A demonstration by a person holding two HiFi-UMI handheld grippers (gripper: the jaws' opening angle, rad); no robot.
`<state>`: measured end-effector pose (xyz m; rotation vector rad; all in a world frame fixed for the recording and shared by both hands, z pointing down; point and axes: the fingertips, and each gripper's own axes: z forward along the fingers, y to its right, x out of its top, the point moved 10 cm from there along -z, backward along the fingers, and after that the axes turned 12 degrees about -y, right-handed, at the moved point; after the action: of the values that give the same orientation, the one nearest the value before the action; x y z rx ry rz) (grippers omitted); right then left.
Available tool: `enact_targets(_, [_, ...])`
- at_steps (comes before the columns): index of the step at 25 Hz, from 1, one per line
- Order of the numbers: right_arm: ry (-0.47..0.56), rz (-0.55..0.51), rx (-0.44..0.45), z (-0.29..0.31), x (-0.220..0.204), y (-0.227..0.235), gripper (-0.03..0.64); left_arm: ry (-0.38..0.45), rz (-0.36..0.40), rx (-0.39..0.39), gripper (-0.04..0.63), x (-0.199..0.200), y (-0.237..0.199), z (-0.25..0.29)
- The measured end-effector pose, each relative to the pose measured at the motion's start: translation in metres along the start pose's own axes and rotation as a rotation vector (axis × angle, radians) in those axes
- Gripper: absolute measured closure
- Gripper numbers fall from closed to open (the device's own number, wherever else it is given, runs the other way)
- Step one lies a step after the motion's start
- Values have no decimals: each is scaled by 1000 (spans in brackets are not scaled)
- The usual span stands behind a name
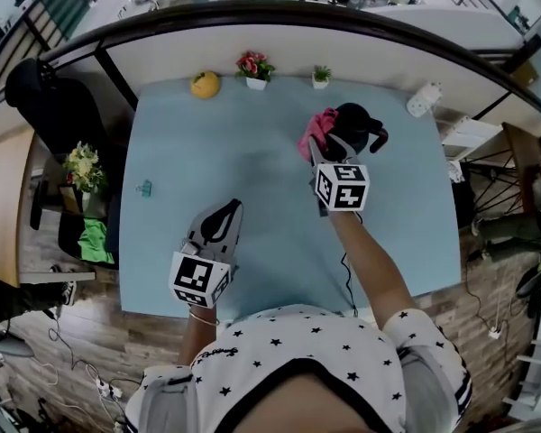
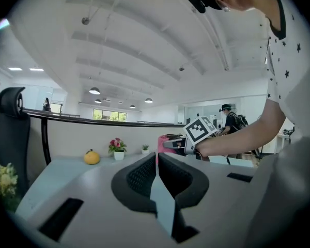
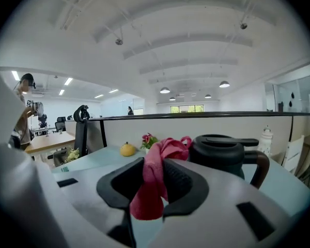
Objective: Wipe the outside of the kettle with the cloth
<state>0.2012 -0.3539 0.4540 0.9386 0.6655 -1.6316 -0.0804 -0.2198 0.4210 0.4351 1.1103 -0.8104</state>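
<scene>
- A light blue worktop (image 1: 252, 179) seen from above, with a person in a star-print shirt at its near edge holding a tool in each hand.
- A black kettle (image 1: 353, 123) stands upright on the far right part of the worktop, lid on, handle pointing right.
- The right claw (image 3: 155, 177) is clamped on a pink cloth (image 1: 317, 129). The cloth bunches up between its jaws and hangs down below them.
- In the head view the cloth is pressed to the kettle's left side. In the right gripper view its upper fold sits just beside the lid.
- The left claw (image 2: 156, 164) is over the near left part of the worktop, well apart from the kettle. Its jaws are closed together with nothing between them.
- Along the far edge, from left to right: a yellow fruit (image 1: 206, 84), a white pot of red flowers (image 1: 253, 67), a small green plant (image 1: 321, 76) and, further right, a white bottle-like thing (image 1: 423, 99).
- A small teal clip (image 1: 145, 188) lies near the left edge.
</scene>
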Motion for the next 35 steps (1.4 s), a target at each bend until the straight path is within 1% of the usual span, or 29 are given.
enact_targets(3, [-16, -1, -10, 5, -3, 8, 506, 0, -12, 52, 557, -1, 1, -6])
enact_targets(5, [-20, -5, -10, 6, -5, 11, 508, 2, -19, 72, 557, -1, 4, -8])
enact_targets(11, [-20, -12, 19, 1, -12, 20, 509, -8, -18, 95, 557, 1, 16, -5])
enact_targets(16, [-14, -25, 48, -7, -19, 29, 511, -5, 1, 89, 557, 8, 33, 5])
enact_targets(22, [10, -31, 57, -25, -27, 47, 512, -3, -18, 54, 557, 11, 56, 15])
enact_targets(28, [32, -10, 44, -40, -30, 72, 514, -14, 2, 58, 557, 18, 74, 19])
enact_targets(35, [32, 15, 8, -47, -36, 102, 515, -22, 20, 59, 557, 23, 89, 24])
